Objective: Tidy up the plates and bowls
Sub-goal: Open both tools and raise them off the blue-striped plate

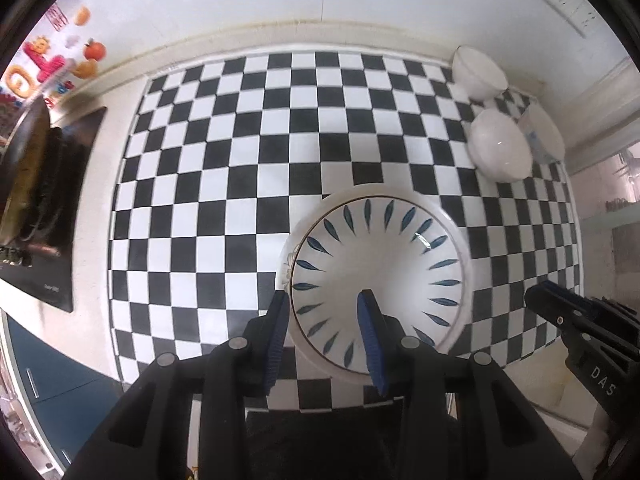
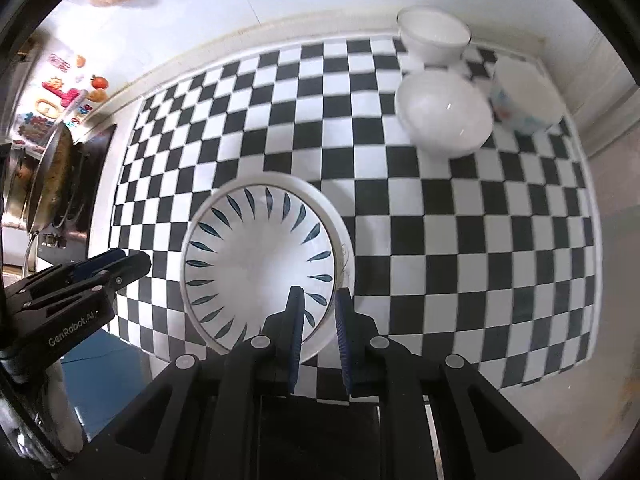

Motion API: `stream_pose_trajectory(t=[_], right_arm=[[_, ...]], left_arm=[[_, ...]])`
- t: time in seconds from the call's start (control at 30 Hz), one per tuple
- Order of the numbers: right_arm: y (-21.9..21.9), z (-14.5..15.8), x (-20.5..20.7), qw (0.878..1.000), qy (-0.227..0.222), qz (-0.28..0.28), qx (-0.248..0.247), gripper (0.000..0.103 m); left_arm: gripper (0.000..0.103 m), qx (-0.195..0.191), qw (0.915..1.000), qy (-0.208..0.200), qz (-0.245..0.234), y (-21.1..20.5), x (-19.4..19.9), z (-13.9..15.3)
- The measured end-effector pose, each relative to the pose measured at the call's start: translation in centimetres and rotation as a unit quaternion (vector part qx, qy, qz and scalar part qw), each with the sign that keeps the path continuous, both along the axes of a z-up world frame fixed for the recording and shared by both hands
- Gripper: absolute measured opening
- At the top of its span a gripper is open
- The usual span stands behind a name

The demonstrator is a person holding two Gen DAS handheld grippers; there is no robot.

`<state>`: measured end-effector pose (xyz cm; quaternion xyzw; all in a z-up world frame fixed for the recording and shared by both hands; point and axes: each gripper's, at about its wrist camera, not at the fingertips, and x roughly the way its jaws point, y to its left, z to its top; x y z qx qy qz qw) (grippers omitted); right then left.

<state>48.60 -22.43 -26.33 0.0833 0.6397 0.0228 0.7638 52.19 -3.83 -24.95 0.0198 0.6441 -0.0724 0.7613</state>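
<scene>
A white bowl with blue leaf marks (image 1: 380,276) (image 2: 256,268) rests in a white plate (image 1: 285,264) (image 2: 345,240) on the checkered mat (image 1: 240,160). My left gripper (image 1: 323,296) hangs above the stack's left rim, pointing down. Its fingers stand a little apart and hold nothing. In the right wrist view the left gripper (image 2: 136,261) is off the bowl, with mat showing between them. My right gripper (image 2: 319,291) hovers over the right rim with a narrow gap and nothing gripped. From the left wrist view the right gripper (image 1: 538,295) is likewise apart from the bowl.
Two plain white bowls (image 1: 478,72) (image 1: 500,146) and a patterned bowl (image 1: 546,136) stand at the mat's back right corner by the wall. A stove with a pan (image 1: 36,184) is at the left. The counter's front edge drops to a blue cabinet (image 1: 52,372).
</scene>
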Motion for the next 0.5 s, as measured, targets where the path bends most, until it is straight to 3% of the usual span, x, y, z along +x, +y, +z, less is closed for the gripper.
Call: stream_pose_trajectory(t=[0.27, 0.5], right_arm=[[1.3, 5.7, -3.0, 0.999, -0.042, 0.015, -0.014, 0.018], [2.2, 9.4, -6.7, 0.997, -0.074, -0.008, -0.025, 0.018]], left_arm=[[0.033, -0.003, 0.9988, -0.048, 0.003, -0.1, -2.9, 4.7], [0.033, -0.003, 0.9971, -0.075, -0.011, 0.4, -5.6, 7.3]])
